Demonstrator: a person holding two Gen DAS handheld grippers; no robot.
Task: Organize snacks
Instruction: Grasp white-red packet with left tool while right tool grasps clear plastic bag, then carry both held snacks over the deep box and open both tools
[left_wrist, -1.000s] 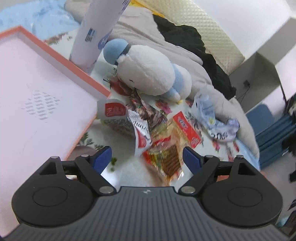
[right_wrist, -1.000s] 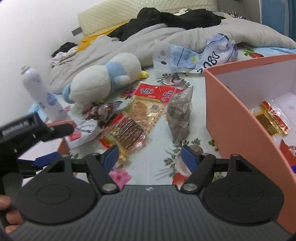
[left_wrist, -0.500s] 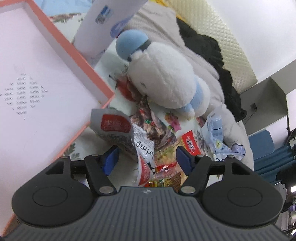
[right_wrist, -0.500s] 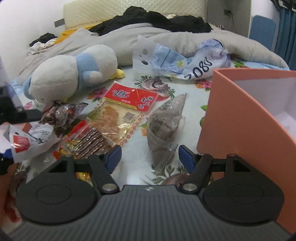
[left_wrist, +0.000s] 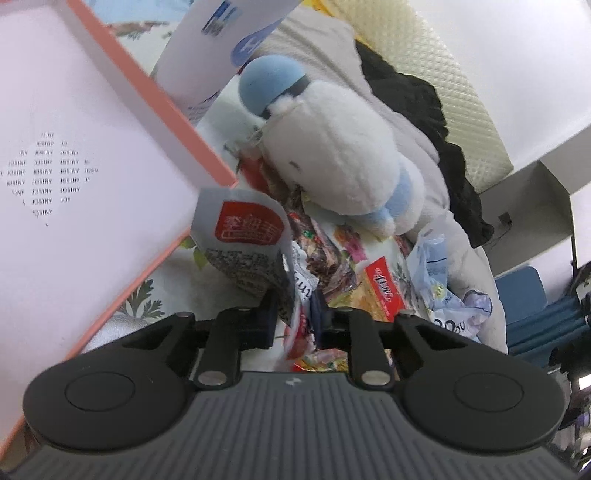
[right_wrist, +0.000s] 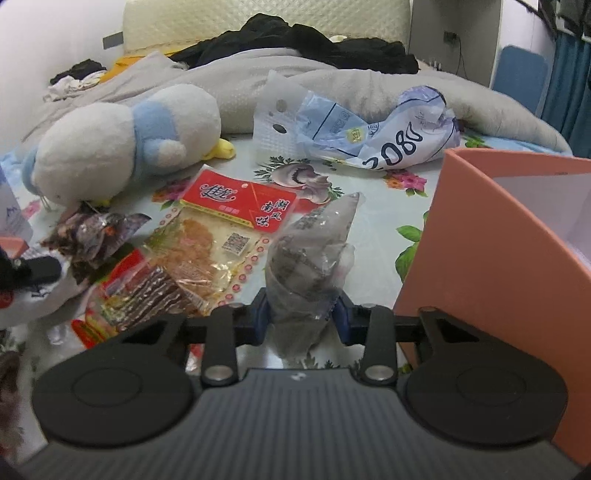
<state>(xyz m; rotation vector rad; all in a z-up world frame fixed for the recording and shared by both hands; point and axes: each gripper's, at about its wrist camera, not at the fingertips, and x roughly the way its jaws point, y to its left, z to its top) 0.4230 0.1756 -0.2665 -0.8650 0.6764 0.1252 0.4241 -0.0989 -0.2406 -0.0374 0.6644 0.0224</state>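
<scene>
My left gripper is shut on a white snack packet with a red label, held beside the corner of a pink box lid. My right gripper is shut on a grey clear-wrapped snack bag that rests on the floral bed sheet. A red-topped packet of dried snack, a strip-snack packet and a dark crinkled packet lie left of it. A pink box stands to the right.
A white and blue plush toy lies behind the snacks. A spray can stands by the lid. A crumpled blue-white bag, grey bedding and dark clothes lie at the back.
Both grippers have closed from open. The left one moved forward and gripped the white packet. The right one moved forward and gripped the grey bag.
</scene>
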